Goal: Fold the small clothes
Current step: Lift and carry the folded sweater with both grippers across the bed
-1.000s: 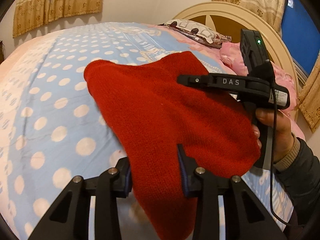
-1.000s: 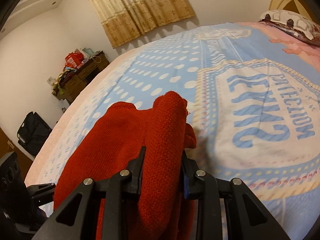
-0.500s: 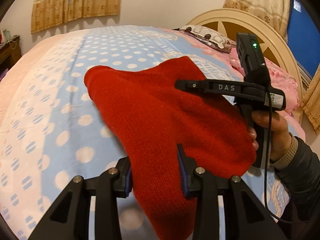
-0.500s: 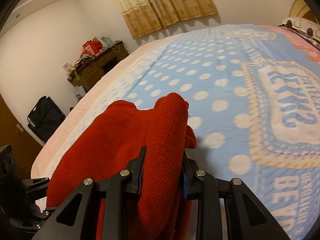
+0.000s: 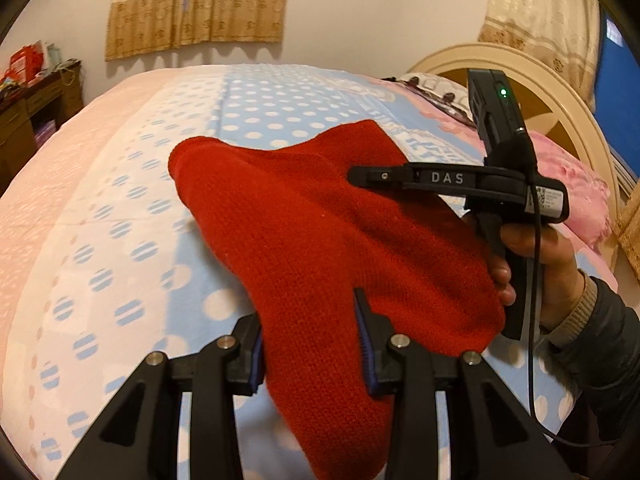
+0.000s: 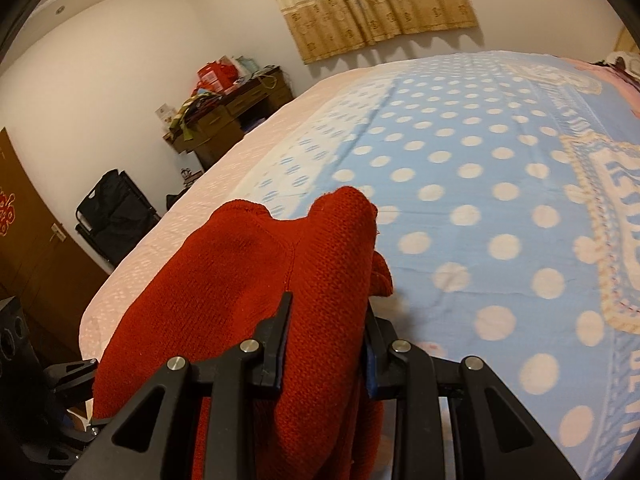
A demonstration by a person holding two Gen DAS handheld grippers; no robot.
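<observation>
Both grippers clamp the same red knitted garment (image 5: pixel 320 240): the left gripper (image 5: pixel 312 344) pinches a thick fold of it between its blue-padded black fingers (image 5: pixel 366 344), and the right gripper (image 6: pixel 326 340) is closed on another bunched edge, the wool bulging up between its two black plates. Coarse, ribbed knit and soft rounded corners show on the cloth, which hangs stretched between the two tools above the bed (image 5: pixel 120 220), sagging below the left gripper. In the left wrist view the right gripper (image 5: pixel 376 176) appears side-on as a black bar marked DAS, held by the person's right hand (image 5: pixel 536 256), with a thin black cable hanging from it. The bedspread is pale blue with white dots and a pink border. A dark wooden desk (image 6: pixel 228 120) by the wall carries a clutter of red boxes and bags. Compared with a second ago, both views have swung toward the desk side of the room, while the grip on the garment is unchanged.
</observation>
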